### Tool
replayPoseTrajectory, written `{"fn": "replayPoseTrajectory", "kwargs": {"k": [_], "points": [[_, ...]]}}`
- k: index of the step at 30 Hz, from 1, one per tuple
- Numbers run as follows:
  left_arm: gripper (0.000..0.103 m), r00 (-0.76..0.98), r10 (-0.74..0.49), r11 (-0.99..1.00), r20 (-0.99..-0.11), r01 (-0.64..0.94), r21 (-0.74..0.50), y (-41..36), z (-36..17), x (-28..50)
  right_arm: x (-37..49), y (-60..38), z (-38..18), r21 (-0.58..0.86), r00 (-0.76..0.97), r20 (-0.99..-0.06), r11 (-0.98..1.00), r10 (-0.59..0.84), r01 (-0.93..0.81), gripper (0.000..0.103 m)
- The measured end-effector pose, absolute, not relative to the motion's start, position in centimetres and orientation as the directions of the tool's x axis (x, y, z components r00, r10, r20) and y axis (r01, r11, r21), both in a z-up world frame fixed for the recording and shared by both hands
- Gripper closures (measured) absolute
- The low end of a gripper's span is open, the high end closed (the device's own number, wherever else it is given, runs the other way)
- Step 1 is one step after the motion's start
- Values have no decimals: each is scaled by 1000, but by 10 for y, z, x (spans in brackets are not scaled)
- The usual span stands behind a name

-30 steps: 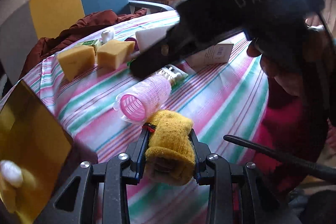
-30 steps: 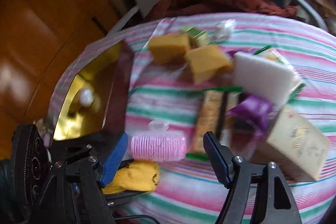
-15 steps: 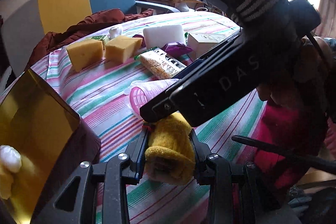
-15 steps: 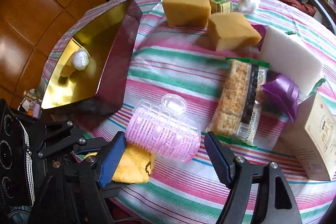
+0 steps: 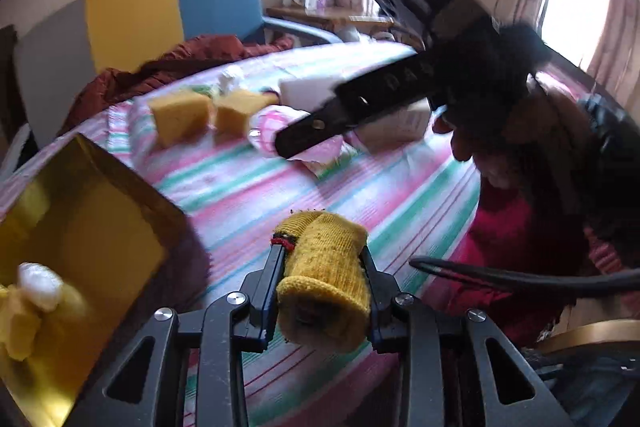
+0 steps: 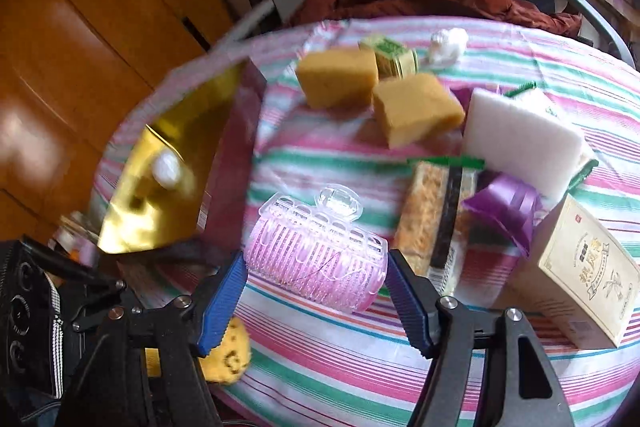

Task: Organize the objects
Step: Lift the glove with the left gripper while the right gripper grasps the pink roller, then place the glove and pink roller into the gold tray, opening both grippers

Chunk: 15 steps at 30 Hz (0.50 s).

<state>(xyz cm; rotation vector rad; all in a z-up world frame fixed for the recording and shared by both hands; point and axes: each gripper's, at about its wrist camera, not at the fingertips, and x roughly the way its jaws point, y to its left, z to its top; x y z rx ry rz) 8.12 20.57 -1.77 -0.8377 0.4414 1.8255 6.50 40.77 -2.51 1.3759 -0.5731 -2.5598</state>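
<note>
The round table under a pink, green and white striped cloth (image 6: 460, 359) is crowded. At its left edge sits an open gold-lined box with dark red walls (image 6: 224, 163), holding only a small white lump (image 6: 166, 169), so most of the sorting looks undone. Out on the cloth lie a cream printed carton (image 6: 588, 271), a white foam block (image 6: 520, 143), two yellow sponge blocks (image 6: 338, 77), a packaged snack bar (image 6: 436, 215) and a purple bow (image 6: 506, 209). The right gripper (image 6: 316, 301) has its blue pads against both ends of a pink plastic hair roller (image 6: 316, 257), seemingly clamped. The left gripper (image 5: 322, 287) is closed on a rolled yellow knit sock (image 5: 324, 279), near the box.
</note>
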Motion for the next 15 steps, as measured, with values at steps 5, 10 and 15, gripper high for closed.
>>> {"fn": "replayPoseTrajectory", "kwargs": {"k": [5,10,15], "points": [[68,-313,679,-512,-665,-850,-123,162,14,59,61,398,-11,432,-582,-740,-902,-338,-24,32],[67,-456,612,-658,-647,-746,-96,108,24,29,36,358,9,428,-591,-714,-902,-375,56,32],[66,-546,502,-784,-670,-614,-87,56,15,0,-11,311,13,392,-547,-745,-914,-383,105,32]]}}
